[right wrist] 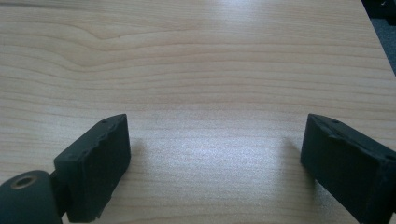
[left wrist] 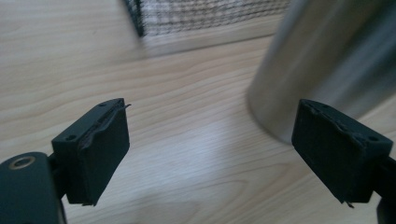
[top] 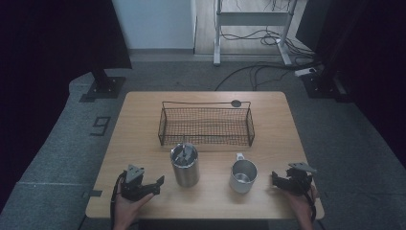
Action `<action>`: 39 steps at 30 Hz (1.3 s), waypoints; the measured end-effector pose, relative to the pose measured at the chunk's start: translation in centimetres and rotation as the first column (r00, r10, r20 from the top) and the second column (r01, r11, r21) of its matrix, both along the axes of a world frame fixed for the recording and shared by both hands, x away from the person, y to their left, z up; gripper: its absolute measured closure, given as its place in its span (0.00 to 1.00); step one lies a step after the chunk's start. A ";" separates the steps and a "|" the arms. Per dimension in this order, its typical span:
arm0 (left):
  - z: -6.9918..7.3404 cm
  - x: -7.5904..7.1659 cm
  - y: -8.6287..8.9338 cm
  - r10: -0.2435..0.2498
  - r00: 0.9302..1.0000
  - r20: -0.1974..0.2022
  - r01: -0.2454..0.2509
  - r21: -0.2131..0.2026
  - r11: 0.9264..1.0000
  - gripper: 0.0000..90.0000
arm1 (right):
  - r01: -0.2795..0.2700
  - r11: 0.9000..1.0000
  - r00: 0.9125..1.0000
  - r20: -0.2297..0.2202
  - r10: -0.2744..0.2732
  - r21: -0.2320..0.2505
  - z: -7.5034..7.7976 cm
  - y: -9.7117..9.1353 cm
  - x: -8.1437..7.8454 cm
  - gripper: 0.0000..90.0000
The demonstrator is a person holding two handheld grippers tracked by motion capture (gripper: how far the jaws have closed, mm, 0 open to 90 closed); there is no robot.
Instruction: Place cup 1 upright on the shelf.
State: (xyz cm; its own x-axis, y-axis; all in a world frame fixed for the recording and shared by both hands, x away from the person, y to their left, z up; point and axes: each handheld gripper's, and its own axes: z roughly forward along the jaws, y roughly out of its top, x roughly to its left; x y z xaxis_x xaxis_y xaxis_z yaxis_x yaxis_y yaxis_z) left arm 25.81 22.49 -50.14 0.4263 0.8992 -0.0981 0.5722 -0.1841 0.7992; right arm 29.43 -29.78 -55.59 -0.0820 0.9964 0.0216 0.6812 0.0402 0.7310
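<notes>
1. Wooden table (top: 143,124) carries a wire basket (top: 206,125) at the back, nothing visible inside.
2. Steel canister (top: 185,165) holds a metal piece; the mug (top: 242,176) beside it looks empty.
3. Left gripper (top: 151,184) and right gripper (top: 280,181) rest wide open, holding nothing.

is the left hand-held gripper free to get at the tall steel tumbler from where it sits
Probably yes. The left hand-held gripper rests open on the table just beside the steel tumbler, with bare wood between them. In the left gripper view the tumbler stands just past the jaws.
</notes>
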 end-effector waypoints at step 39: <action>1.8 1.4 -7.5 -0.156 0.985 0.073 0.158 -0.015 0.987 0.00 | 0.010 1.000 1.000 0.007 -0.010 -0.003 0.0 0.0 -0.4 0.11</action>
